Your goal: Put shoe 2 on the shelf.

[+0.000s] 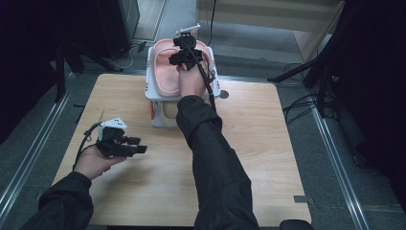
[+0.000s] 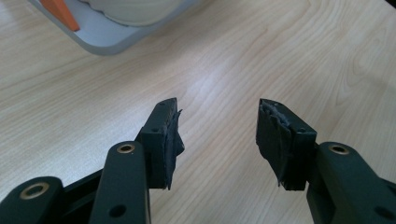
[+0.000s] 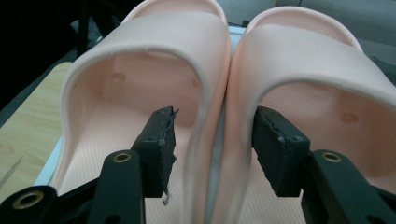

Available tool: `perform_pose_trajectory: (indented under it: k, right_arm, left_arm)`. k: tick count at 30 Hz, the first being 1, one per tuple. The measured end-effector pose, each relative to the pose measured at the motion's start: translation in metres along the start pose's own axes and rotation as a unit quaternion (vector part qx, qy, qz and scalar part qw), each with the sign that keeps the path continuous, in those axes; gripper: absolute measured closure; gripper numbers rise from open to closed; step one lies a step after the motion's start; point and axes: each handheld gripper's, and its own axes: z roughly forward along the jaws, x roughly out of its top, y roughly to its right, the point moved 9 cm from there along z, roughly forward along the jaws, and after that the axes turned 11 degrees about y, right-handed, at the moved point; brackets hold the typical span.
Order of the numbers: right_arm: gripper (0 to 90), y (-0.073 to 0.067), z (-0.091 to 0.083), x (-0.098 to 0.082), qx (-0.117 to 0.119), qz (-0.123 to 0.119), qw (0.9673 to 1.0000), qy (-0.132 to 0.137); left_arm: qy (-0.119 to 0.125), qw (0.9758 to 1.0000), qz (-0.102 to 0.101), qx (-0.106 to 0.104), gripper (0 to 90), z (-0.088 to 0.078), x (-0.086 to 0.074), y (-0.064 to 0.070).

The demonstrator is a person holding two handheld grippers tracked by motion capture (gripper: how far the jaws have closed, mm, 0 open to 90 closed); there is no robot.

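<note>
Fingers of right gripper (image 3: pixel 212 149) released, straddling 2 pink slippers' (image 3: pixel 224 93) touching inner edges on far rack (image 1: pixel 155 93); left gripper (image 2: pixel 217 140) released, idle over tabletop (image 2: pixel 93 93).

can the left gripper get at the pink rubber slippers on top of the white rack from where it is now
Probably yes. The left gripper hovers open and empty over bare table, nothing lying between it and the white rack. But the right gripper already straddles the inner walls of the pink rubber slippers, crowding the approach.

Pale pink slippers (image 3: pixel 299 51), seemingly white rack (image 1: pixel 155 93)
</note>
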Motion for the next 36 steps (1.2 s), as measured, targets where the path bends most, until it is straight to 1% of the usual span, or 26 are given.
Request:
perform_pose_trajectory:
  k: [4,5,6,7,8,9,10,11,12,13,16,17,18,19,20,21,23,25,26,29,31,32,33,34,35,36]
  right_arm:
    - [50.8,0.000,-0.008,-0.009,0.022,-0.022,0.9995,-0.012]
    - [50.8,-0.002,-0.014,-0.013,0.036,-0.030,0.9988,-0.011]
    - [50.8,-0.002,-0.014,-0.013,0.036,-0.030,0.9988,-0.011]
    - [50.9,-0.005,-0.020,-0.017,0.054,-0.038,0.9978,-0.007]
    - [50.9,-0.005,-0.020,-0.017,0.054,-0.038,0.9978,-0.007]
    - [50.9,-0.006,-0.027,-0.022,0.070,-0.045,0.9965,-0.004]
    - [50.9,-0.006,-0.027,-0.022,0.070,-0.045,0.9965,-0.004]
    - [51.5,-0.007,-0.033,-0.027,0.086,-0.049,0.9951,-0.003]
    - [51.5,-0.007,-0.033,-0.027,0.086,-0.049,0.9951,-0.003]
    - [51.7,-0.007,-0.040,-0.030,0.105,-0.050,0.9932,-0.002]
    - [53.4,-0.005,-0.046,-0.032,0.108,-0.064,0.9920,0.004]
    - [53.5,-0.005,-0.053,-0.034,0.123,-0.068,0.9901,0.011]
    - [53.5,-0.005,-0.053,-0.034,0.123,-0.068,0.9901,0.011]
    - [53.7,-0.006,-0.058,-0.039,0.143,-0.067,0.9874,0.005]
    - [53.7,-0.006,-0.058,-0.039,0.143,-0.067,0.9874,0.005]
    - [53.8,-0.007,-0.065,-0.044,0.157,-0.077,0.9845,0.009]
    - [53.9,-0.007,-0.068,-0.046,0.165,-0.077,0.9832,0.011]
    - [54.0,-0.008,-0.080,-0.053,0.189,-0.083,0.9784,0.019]
    - [54.0,-0.008,-0.080,-0.053,0.189,-0.083,0.9784,0.019]
    - [53.7,-0.007,-0.097,-0.064,0.208,-0.087,0.9739,0.029]
    - [53.7,-0.007,-0.100,-0.068,0.211,-0.089,0.9731,0.029]
    - [53.6,-0.008,-0.106,-0.074,0.218,-0.091,0.9711,0.035]
    - [53.6,-0.009,-0.108,-0.076,0.221,-0.092,0.9703,0.036]
    - [53.6,-0.010,-0.113,-0.081,0.232,-0.095,0.9672,0.042]
    - [53.6,-0.011,-0.116,-0.084,0.234,-0.094,0.9668,0.043]
    - [53.4,-0.012,-0.120,-0.090,0.242,-0.098,0.9644,0.041]
  left_arm:
    - [-0.006,1.0000,-0.002,0.002,48.5,0.002,-0.001,0.000]
    - [-0.010,0.9999,-0.010,0.002,48.3,0.002,-0.002,-0.001]
    - [-0.010,0.9999,-0.010,0.002,48.0,0.002,-0.002,-0.001]
    - [-0.012,0.9998,-0.013,0.002,48.0,0.002,-0.002,-0.001]
    - [-0.010,0.9998,-0.015,0.004,48.0,0.002,-0.002,-0.001]
    - [-0.009,0.9998,-0.014,0.006,48.0,0.001,-0.002,-0.002]
    - [-0.009,0.9998,-0.014,0.006,47.9,0.001,-0.002,-0.002]
    - [-0.009,0.9998,-0.013,0.009,47.8,0.001,-0.002,-0.002]
    - [-0.009,0.9998,-0.013,0.009,47.8,0.001,-0.002,-0.002]
    - [-0.009,0.9999,-0.011,0.010,47.8,0.000,-0.002,-0.002]
    - [-0.011,0.9998,-0.010,0.011,47.3,0.000,-0.003,-0.002]
    - [-0.013,0.9998,-0.010,0.012,47.2,0.000,-0.004,-0.002]
    - [-0.016,0.9998,-0.007,0.013,47.2,0.001,-0.004,-0.002]
    - [-0.019,0.9997,-0.005,0.013,47.1,0.001,-0.005,-0.002]
    - [-0.019,0.9997,-0.005,0.013,47.1,0.001,-0.005,-0.002]
    - [-0.019,0.9997,-0.007,0.016,47.1,0.003,-0.005,-0.003]
    - [-0.020,0.9997,-0.006,0.016,47.0,0.003,-0.005,-0.003]
    - [-0.021,0.9996,-0.005,0.018,47.0,0.003,-0.006,-0.003]
    - [-0.021,0.9996,-0.005,0.018,46.9,0.003,-0.006,-0.003]
    - [-0.020,0.9996,-0.007,0.020,46.8,0.003,-0.006,-0.002]
    - [-0.019,0.9996,-0.006,0.022,46.3,0.003,-0.006,-0.003]
    - [-0.020,0.9996,-0.006,0.022,45.0,0.003,-0.006,-0.003]
    - [-0.021,0.9995,-0.007,0.021,44.3,0.003,-0.007,-0.002]
    - [-0.022,0.9995,-0.004,0.022,43.8,0.003,-0.007,-0.002]
    - [-0.022,0.9995,-0.002,0.021,43.7,0.002,-0.008,-0.001]
    - [-0.024,0.9995,0.000,0.020,43.7,0.001,-0.009,-0.001]
